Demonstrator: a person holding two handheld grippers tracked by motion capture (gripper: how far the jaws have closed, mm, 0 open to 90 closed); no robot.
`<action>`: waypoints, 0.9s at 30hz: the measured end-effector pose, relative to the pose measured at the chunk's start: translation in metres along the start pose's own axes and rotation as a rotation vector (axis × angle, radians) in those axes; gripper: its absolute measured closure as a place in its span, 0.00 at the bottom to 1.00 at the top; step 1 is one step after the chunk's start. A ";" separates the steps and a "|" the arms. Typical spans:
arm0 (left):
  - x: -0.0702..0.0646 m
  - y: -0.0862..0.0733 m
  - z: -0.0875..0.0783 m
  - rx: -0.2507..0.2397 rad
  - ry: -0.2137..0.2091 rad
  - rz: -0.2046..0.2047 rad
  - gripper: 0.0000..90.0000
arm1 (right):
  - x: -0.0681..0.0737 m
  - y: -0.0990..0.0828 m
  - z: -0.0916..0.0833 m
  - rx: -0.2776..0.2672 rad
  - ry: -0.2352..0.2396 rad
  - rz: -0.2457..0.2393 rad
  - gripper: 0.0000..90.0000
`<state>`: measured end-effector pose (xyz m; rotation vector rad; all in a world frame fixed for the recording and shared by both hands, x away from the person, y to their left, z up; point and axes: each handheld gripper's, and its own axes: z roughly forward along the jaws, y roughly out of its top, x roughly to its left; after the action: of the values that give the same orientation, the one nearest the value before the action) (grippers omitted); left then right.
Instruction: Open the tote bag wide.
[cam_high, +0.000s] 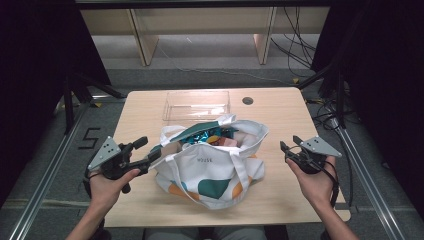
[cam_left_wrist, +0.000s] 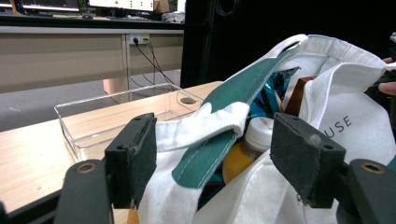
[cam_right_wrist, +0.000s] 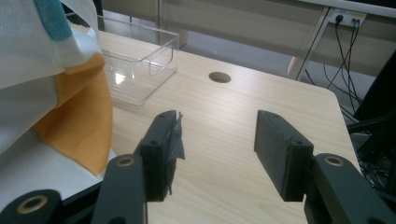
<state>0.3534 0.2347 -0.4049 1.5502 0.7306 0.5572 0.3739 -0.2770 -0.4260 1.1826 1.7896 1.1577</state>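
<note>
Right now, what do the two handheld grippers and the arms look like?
Both the left gripper and the right gripper are black, each topped by a grey three-cornered plate with small dark holes. Their jaws end in blocky black pads, worn and scuffed in the gripper views. A black cable loops at the right hand. The forearms are bare, with no sleeves in sight.

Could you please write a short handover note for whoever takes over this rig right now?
Left gripper: jaws open around the left rim and green strap of the white cloth tote bag; pads not pressing.
Right gripper: open, holding nothing, over bare table right of the bag.
The bag sits mid-table, mouth open, holding a white-capped bottle of orange liquid and shiny blue wrappers.
The clear plastic tray behind the bag holds nothing.
Done: nothing is out of the bag.
Left: probably moving the bag's contents into the tray.
</note>
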 end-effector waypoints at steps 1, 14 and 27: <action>0.000 0.000 0.000 -0.001 0.001 0.000 0.35 | -0.001 0.000 0.000 -0.003 0.003 -0.012 0.55; -0.010 0.002 -0.001 -0.016 -0.022 0.019 0.41 | -0.002 0.000 -0.001 0.017 0.013 -0.011 0.60; -0.054 0.024 0.021 0.005 -0.161 0.143 0.56 | -0.002 0.000 0.000 0.002 -0.003 -0.018 0.61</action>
<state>0.3346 0.1805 -0.3800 1.6401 0.5021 0.5291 0.3751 -0.2787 -0.4257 1.1664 1.7961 1.1430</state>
